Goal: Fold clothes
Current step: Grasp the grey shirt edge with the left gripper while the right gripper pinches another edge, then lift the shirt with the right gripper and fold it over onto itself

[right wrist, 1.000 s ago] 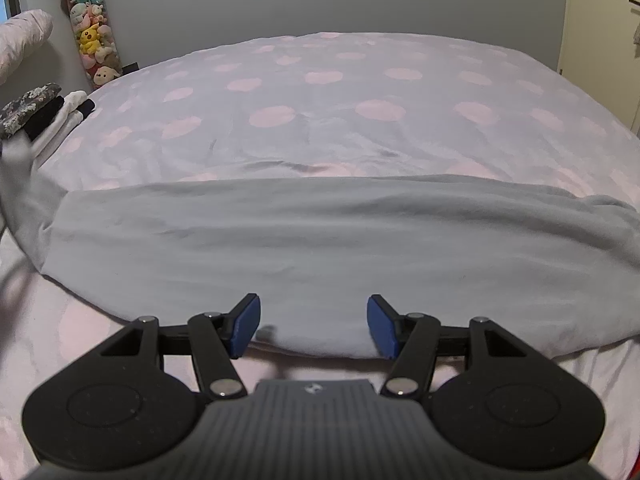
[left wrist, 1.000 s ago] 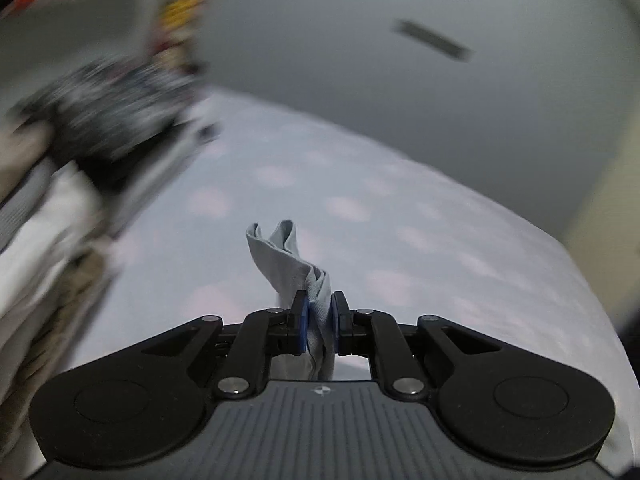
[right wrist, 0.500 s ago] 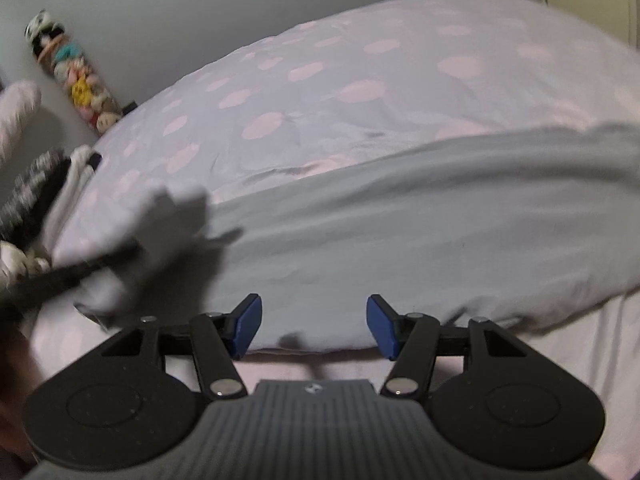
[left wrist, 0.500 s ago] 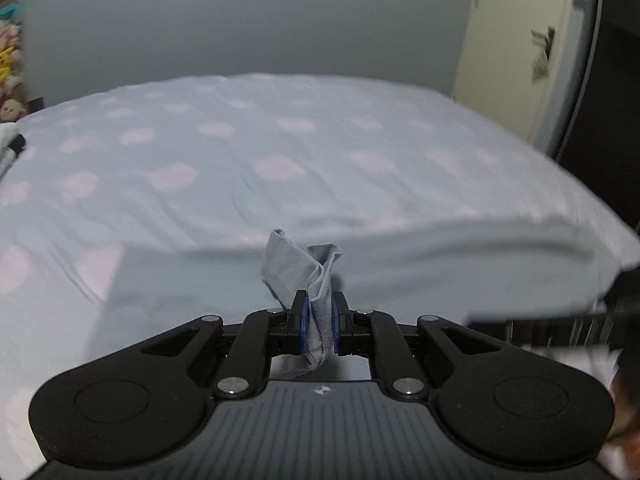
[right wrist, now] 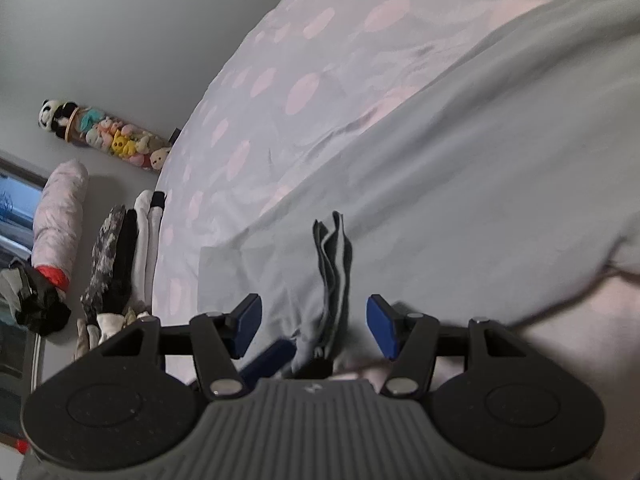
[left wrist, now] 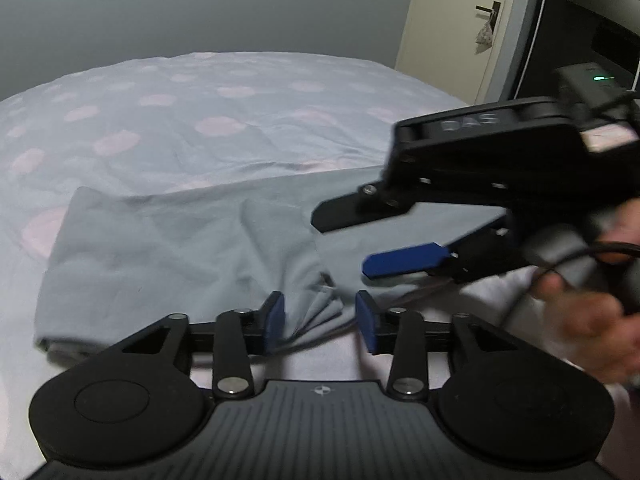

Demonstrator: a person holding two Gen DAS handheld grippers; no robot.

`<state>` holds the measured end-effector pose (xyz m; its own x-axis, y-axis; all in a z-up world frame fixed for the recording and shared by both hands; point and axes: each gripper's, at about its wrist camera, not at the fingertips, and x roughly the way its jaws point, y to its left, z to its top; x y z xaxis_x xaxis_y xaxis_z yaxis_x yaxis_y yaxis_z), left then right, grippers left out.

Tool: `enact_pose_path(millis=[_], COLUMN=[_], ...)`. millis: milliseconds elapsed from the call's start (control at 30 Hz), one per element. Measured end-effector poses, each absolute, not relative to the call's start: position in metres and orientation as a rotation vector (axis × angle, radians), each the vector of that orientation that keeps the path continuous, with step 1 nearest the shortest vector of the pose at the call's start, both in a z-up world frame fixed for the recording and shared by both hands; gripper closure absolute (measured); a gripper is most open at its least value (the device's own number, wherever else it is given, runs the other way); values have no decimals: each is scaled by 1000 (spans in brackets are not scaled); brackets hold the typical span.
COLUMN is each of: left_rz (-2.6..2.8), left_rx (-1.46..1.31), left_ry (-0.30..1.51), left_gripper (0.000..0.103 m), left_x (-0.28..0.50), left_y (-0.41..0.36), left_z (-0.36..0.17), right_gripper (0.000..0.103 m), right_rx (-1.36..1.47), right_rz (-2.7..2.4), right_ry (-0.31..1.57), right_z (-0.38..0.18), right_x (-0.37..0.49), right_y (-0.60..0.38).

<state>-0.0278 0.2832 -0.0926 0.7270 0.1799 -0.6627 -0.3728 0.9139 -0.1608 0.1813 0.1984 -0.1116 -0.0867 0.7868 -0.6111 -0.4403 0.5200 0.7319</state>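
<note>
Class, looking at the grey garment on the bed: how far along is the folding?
Done: the grey garment lies doubled over on the spotted bedspread. In hand: the left hand-held gripper is opening around a bunched corner; the right hand-held gripper hovers open. Left: flattening and further folds.

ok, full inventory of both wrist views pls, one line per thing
grey garment: 1, light grey, spread across the near part of the bed, one corner bunched up between both sets of jaws
bed cover: 1, pale grey with pink spots, under the garment
folded clothes: a row, count unclear, white, black and mottled grey, at the bed's edge in the right wrist view
plush toy tube: 1, multicoloured, against the wall
rolled pink bundle: 1, near the window
door: 1, cream, beyond the bed
left gripper: jaws opening, bunched corner between them, pads off it
right gripper: jaws open, above the same corner
hand: 1, holding the right gripper
</note>
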Motion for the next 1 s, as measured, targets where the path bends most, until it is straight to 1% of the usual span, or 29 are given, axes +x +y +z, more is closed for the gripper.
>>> enact_pose_path(millis=[200, 267, 300, 400, 467, 533, 567, 600, 667, 867, 933, 1000], left_rz=[384, 421, 440, 491, 522, 559, 577, 594, 625, 688, 682, 674], left_rx=[-382, -432, -457, -526, -552, -558, -549, -538, -512, -435, -420, -384], left_ry=[660, 651, 646, 638, 640, 645, 648, 652, 657, 674, 650, 623], left_gripper=[53, 53, 53, 53, 53, 53, 53, 53, 53, 48, 40, 36], left_x=[-69, -83, -90, -107, -114, -121, -124, -127, -133, -125, -115, -102], left_y=[298, 303, 306, 314, 321, 325, 327, 328, 331, 334, 334, 331], left_z=[-90, -92, -93, -98, -102, -103, -103, -102, -100, -96, -95, -93], right_gripper=[42, 48, 57, 58, 62, 87, 87, 92, 93, 94, 94, 95], right_rx=[312, 309, 308, 316, 308, 317, 324, 333, 345, 334, 305, 257], right_rz=[1031, 1052, 1069, 1103, 1102, 1085, 1075, 1079, 1108, 1209, 1232, 1253], right_ry=[1294, 1281, 1283, 1311, 1306, 1309, 1311, 1308, 1284, 1133, 1087, 1029], right_z=[-127, -128, -128, -136, -140, -141, -140, -137, -124, -38, -5, 23], right_x=[181, 181, 180, 178, 177, 179, 180, 179, 177, 165, 162, 156], right_y=[217, 224, 227, 234, 237, 237, 237, 236, 235, 255, 268, 281])
